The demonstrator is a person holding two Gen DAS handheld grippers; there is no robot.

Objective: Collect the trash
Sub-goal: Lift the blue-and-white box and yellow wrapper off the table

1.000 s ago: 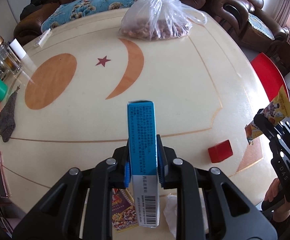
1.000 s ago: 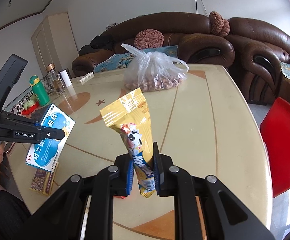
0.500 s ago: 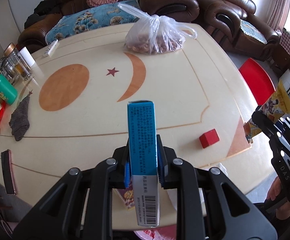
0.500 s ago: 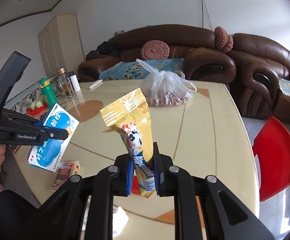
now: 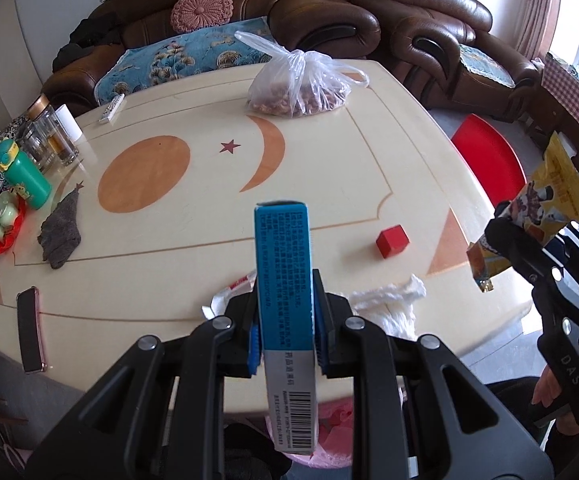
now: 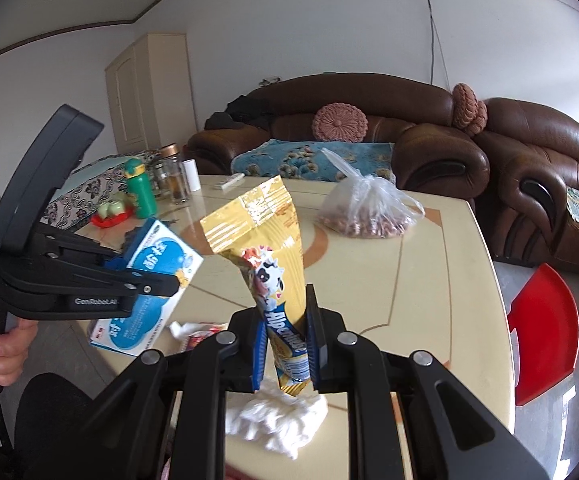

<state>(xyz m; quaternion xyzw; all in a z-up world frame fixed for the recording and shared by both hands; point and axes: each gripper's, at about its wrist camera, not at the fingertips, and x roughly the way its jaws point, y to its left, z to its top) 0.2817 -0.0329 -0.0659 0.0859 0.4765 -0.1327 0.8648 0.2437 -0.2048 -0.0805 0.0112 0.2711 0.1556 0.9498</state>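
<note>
Both grippers have pulled back off the glossy cream table [image 5: 369, 152] — its near edge now shows. Left gripper [image 5: 285, 334] clamps a flat blue cardboard box [image 5: 285, 280] upright, over a pink bag [image 5: 329, 436]; right gripper [image 6: 285, 344] pinches a crinkly yellow foil wrapper [image 6: 265, 248]. Crumpled white tissue [image 5: 385, 304] lies at the rim beside a red cube [image 5: 392, 241].

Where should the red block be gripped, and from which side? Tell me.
Grip the red block across two opposite upright faces, coming straight down: it sits flat on the table with bare space around, and its parallel sides suit a two-finger pinch. Free a gripper first: the left gripper holds the blue box, the right gripper the yellow packet.
</note>
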